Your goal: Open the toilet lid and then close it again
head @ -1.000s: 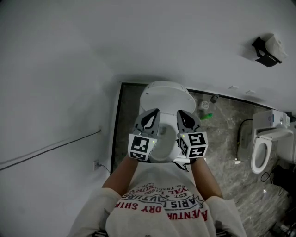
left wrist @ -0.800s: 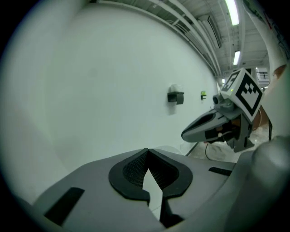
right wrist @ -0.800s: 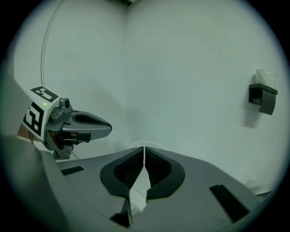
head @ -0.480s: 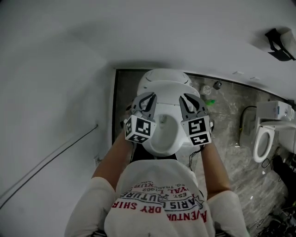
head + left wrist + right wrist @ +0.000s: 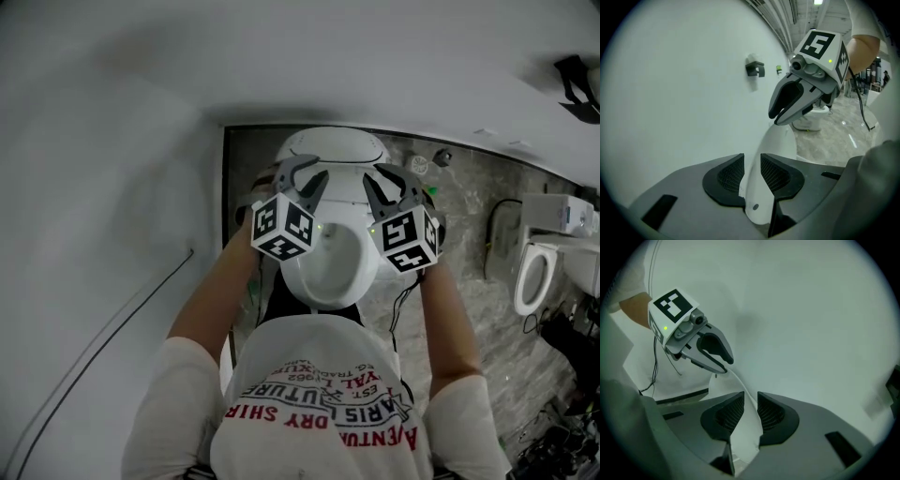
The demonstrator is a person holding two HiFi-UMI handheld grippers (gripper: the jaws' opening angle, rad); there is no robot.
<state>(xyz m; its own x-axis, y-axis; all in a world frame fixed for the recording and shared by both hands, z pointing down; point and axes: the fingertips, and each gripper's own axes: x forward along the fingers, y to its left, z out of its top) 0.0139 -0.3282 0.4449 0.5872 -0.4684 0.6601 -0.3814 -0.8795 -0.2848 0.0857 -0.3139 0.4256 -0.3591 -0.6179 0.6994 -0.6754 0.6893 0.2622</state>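
Observation:
The white toilet lid (image 5: 334,148) stands raised at the back of the bowl (image 5: 328,267), straight below me. My left gripper (image 5: 302,178) is at the lid's left edge and my right gripper (image 5: 392,183) at its right edge. In the left gripper view the lid's rim (image 5: 780,140) runs between my left gripper's (image 5: 752,171) pads. Those jaws have just been opening, and a thin gap shows beside the left pad (image 5: 729,174). In the right gripper view the rim (image 5: 740,441) also lies between my right gripper's (image 5: 750,411) pads, which stand about as far apart.
A white wall (image 5: 112,187) runs close along the left of the toilet, with a thin cable (image 5: 141,309) on it. The grey marble floor (image 5: 469,216) spreads to the right, with a second toilet (image 5: 534,277) and small items (image 5: 441,157). A dark holder (image 5: 577,75) hangs on the far wall.
Both grippers have come down from in front of me, spread apart and rolled outward. Each now has the lid's edge between its jaws.

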